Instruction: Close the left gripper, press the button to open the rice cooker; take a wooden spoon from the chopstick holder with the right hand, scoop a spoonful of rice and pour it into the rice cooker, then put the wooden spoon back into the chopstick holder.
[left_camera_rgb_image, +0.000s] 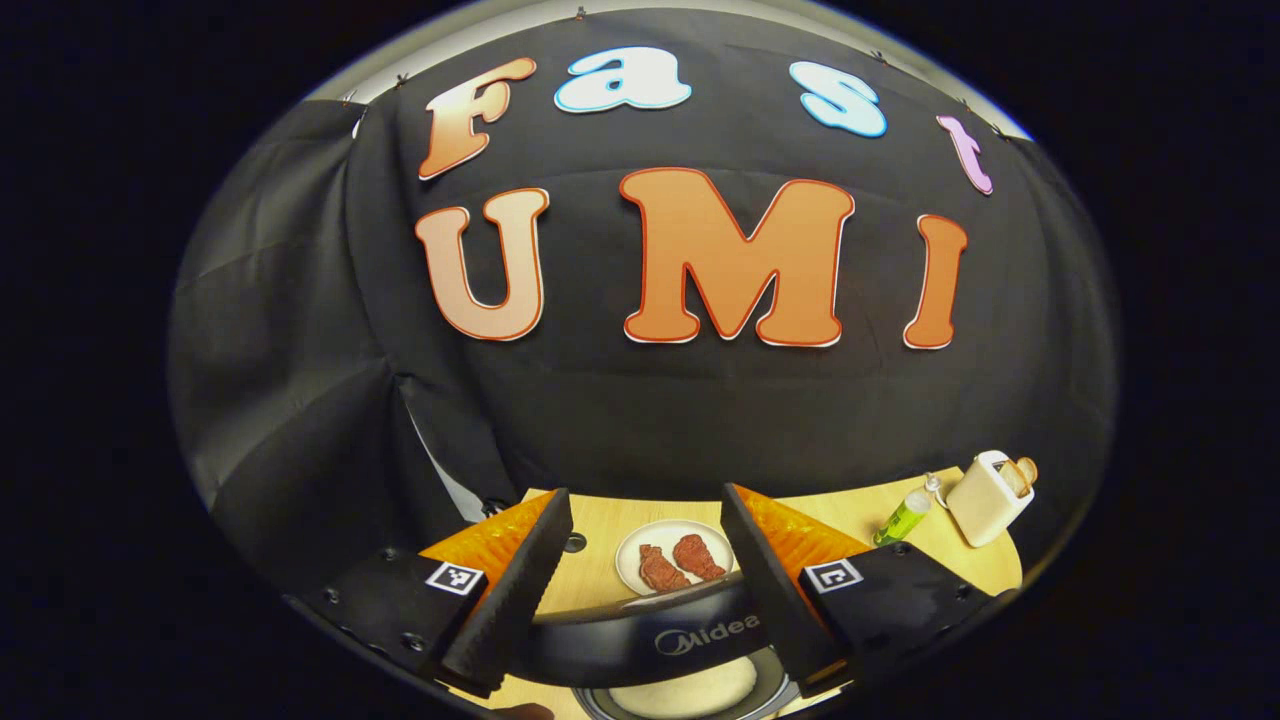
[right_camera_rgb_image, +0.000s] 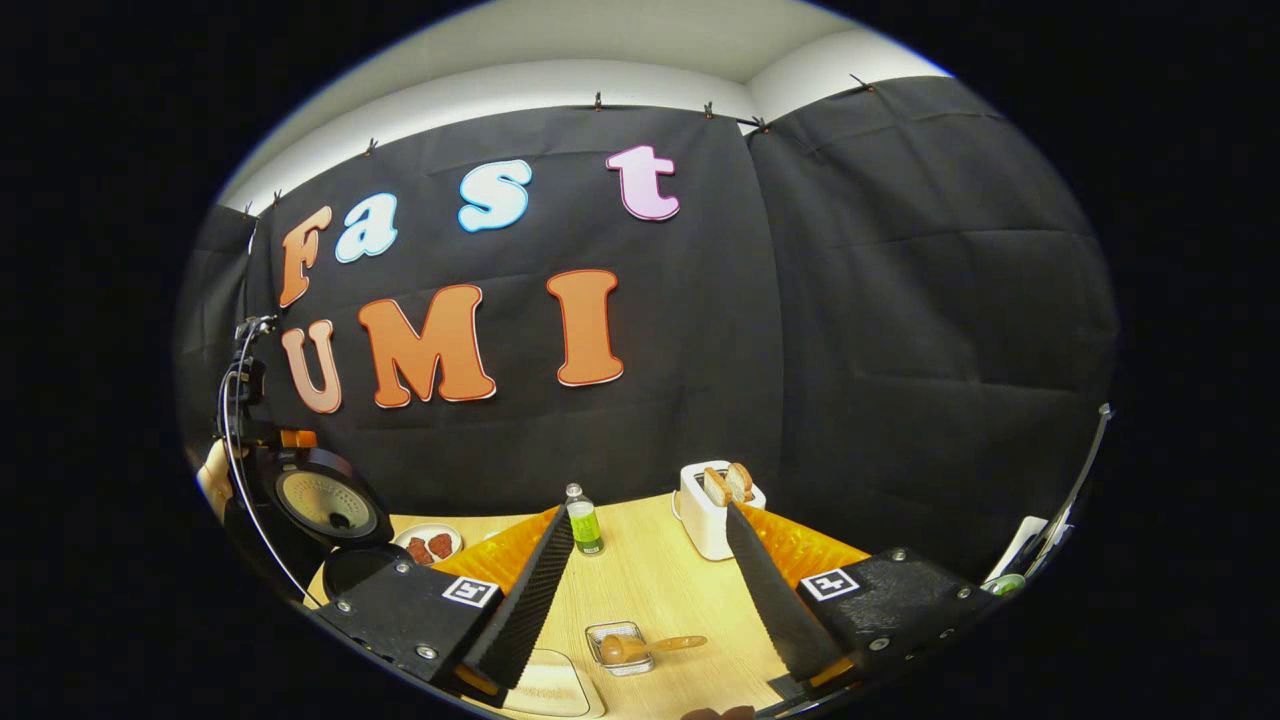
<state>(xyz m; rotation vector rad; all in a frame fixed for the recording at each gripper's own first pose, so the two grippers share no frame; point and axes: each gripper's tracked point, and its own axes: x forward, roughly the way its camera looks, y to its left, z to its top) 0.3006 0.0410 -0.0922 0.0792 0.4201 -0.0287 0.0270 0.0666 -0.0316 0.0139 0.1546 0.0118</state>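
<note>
On the wooden surface (right_camera_rgb_image: 650, 580) stand a white toaster (right_camera_rgb_image: 712, 510) with bread in its slots and a small bottle (right_camera_rgb_image: 583, 522) with green contents; a white plate (left_camera_rgb_image: 672, 557) carries two reddish-brown pieces of food. In the right gripper view the wooden spoon (right_camera_rgb_image: 645, 647) lies across a small clear dish (right_camera_rgb_image: 620, 645) between the fingers, spoon bowl over the dish and handle pointing right. The rice cooker (right_camera_rgb_image: 318, 510) stands open at far left, lid raised; a hand and a cable beside it are partly cut off by the view's edge. In the left gripper view the cooker's dark rim (left_camera_rgb_image: 650, 632) crosses between the fingers, the pale inner pot below it cut off. The chopstick holder cannot be made out. The left tool (left_camera_rgb_image: 645, 585) hangs above the cooker, fingers spread. The right tool (right_camera_rgb_image: 650, 590) hovers above the dish, fingers spread wide, gripping nothing.
</note>
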